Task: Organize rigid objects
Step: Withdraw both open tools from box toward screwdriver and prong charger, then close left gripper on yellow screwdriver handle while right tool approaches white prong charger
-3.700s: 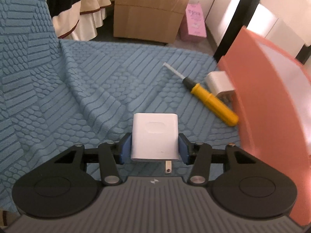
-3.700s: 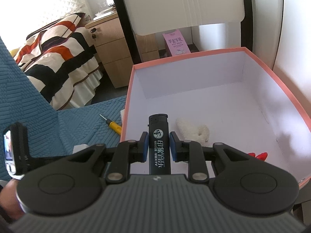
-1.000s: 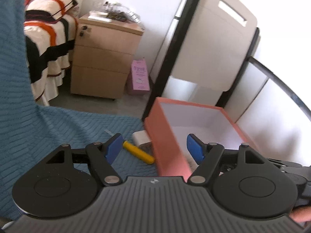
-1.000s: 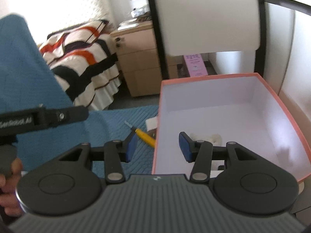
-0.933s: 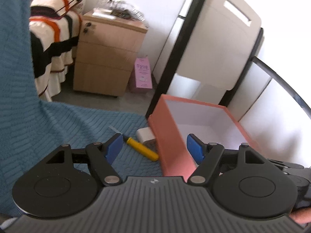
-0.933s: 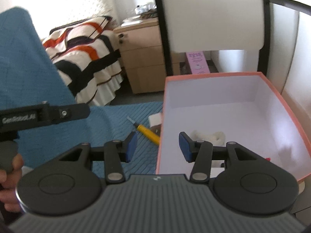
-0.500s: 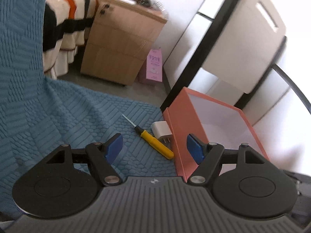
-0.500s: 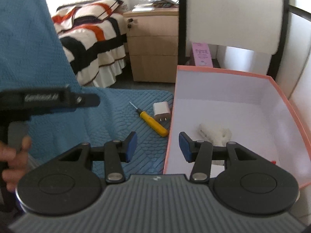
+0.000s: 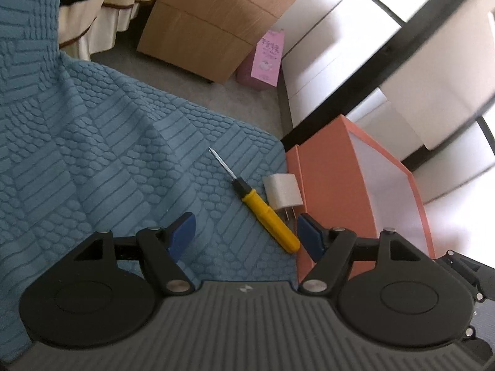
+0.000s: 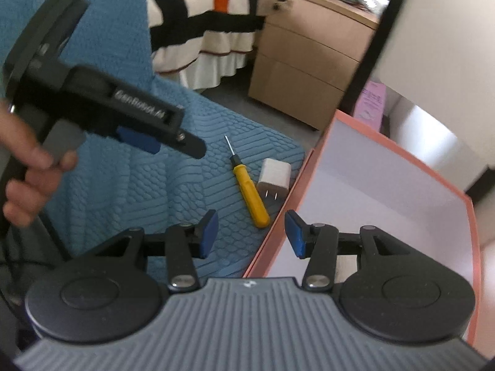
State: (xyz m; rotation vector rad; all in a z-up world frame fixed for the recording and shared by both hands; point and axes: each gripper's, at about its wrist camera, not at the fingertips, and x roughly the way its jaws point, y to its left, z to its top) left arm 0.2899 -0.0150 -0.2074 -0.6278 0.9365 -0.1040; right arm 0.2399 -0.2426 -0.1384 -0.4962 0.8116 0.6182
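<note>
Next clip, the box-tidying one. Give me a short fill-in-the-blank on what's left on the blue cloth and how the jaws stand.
1. The screwdriver lying on the blue cloth has a ____ handle.
2. The white charger lies between the screwdriver and the ____ box.
3. The left gripper has its jaws ____, with nothing held.
4. The right gripper holds ____.

Missing words: yellow; orange; open; nothing
</note>
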